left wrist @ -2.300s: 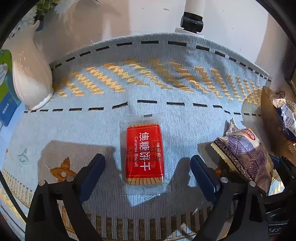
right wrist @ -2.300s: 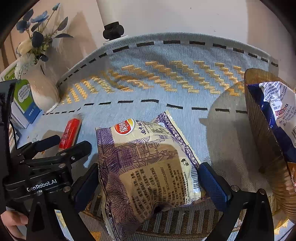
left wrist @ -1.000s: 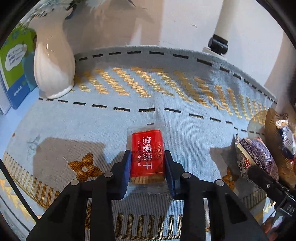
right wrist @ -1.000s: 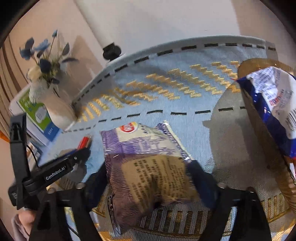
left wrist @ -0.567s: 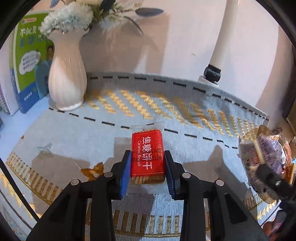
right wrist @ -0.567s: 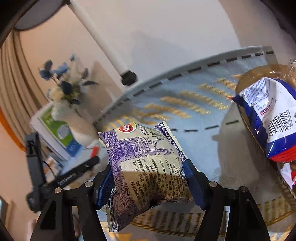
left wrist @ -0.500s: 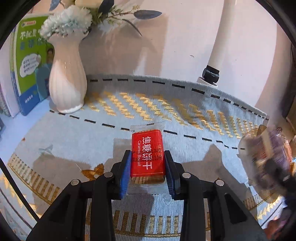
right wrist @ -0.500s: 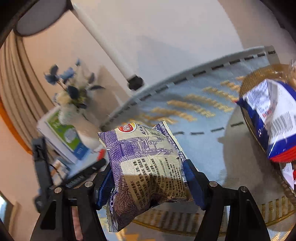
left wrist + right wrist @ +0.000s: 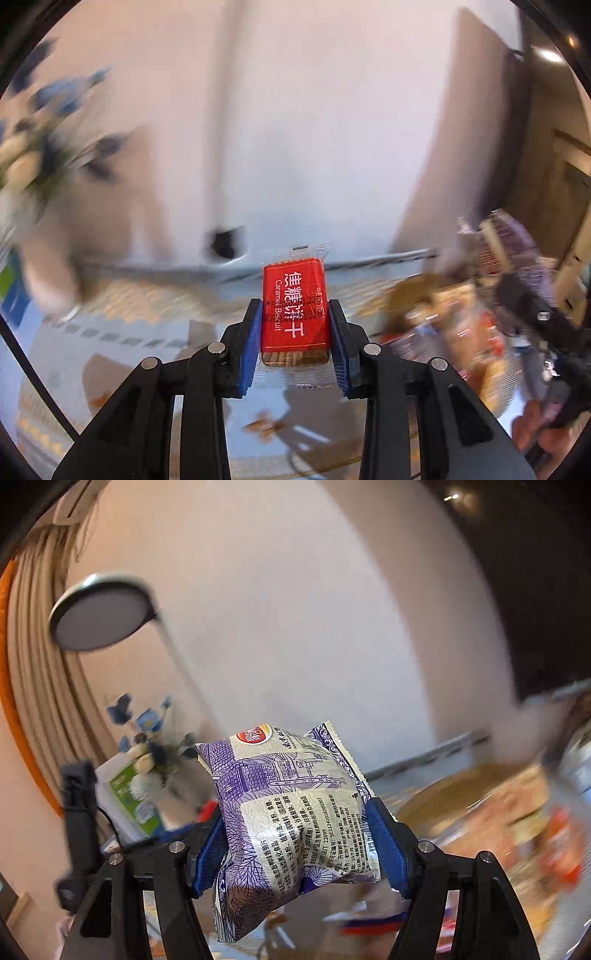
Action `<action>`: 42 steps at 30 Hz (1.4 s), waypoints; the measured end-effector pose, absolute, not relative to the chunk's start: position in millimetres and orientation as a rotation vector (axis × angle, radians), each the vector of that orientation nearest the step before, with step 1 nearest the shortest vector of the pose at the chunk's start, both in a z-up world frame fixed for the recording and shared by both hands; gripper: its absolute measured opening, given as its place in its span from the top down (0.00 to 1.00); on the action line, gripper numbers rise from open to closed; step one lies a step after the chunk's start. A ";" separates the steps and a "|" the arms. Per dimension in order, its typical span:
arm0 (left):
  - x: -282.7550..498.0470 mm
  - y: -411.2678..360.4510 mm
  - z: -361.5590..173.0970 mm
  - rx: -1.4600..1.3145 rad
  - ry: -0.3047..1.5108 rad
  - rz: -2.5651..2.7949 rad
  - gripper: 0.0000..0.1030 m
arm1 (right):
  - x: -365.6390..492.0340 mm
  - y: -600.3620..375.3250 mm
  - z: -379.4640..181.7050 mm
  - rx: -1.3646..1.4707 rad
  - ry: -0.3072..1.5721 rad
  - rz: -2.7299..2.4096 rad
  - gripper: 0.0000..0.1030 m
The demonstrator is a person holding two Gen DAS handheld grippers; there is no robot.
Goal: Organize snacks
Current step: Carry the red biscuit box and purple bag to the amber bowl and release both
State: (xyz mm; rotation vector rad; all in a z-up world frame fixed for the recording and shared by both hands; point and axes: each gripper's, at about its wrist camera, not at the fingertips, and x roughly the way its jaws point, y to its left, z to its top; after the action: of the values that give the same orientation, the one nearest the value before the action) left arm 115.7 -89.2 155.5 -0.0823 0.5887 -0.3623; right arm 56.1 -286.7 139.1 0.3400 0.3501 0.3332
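Note:
My left gripper [image 9: 295, 328] is shut on a red caramel biscuit pack [image 9: 294, 306] and holds it in the air above the blue and gold table mat [image 9: 122, 325]. My right gripper [image 9: 297, 840] is shut on a purple and white chip bag [image 9: 291, 808], also lifted. The chip bag [image 9: 495, 243] and the right gripper [image 9: 532, 306] show blurred at the right of the left wrist view, above a golden basket [image 9: 417, 291] with several snack packs. The basket [image 9: 461, 794] shows blurred at the lower right of the right wrist view.
A white vase with blue flowers [image 9: 155, 760] stands at the left, with a green book [image 9: 125, 797] beside it. A lamp [image 9: 99, 616] on a white pole rises at the back. The left gripper's body [image 9: 79, 812] is at the far left. Both views are motion-blurred.
Both grippers have risen further off the table and swung to the right toward the basket, each still holding its snack. The basket now lies just below the chip bag.

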 end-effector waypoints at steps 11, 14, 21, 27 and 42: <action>181.6 -239.1 137.3 0.019 0.770 -0.641 0.60 | 83.9 -403.1 132.2 0.430 0.479 0.117 0.27; 191.5 -248.9 124.4 0.072 0.813 -0.570 0.19 | 90.4 -415.3 120.9 0.468 0.511 0.103 0.04; 175.1 -219.2 133.1 0.096 0.780 -0.517 0.17 | 78.4 -429.0 123.4 0.502 0.513 0.079 0.03; 143.8 -184.6 146.4 0.086 0.728 -0.419 0.12 | 54.4 -401.4 141.7 0.437 0.529 0.055 0.03; 59.1 -147.6 51.2 -0.013 0.670 -0.127 0.04 | -5.6 -298.8 55.1 -0.047 0.539 -0.052 0.00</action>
State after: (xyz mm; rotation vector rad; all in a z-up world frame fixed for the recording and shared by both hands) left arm 59.1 -147.6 51.2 -0.0129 0.6700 -0.1272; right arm -5.6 -298.8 55.1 -0.0472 0.5394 -0.0521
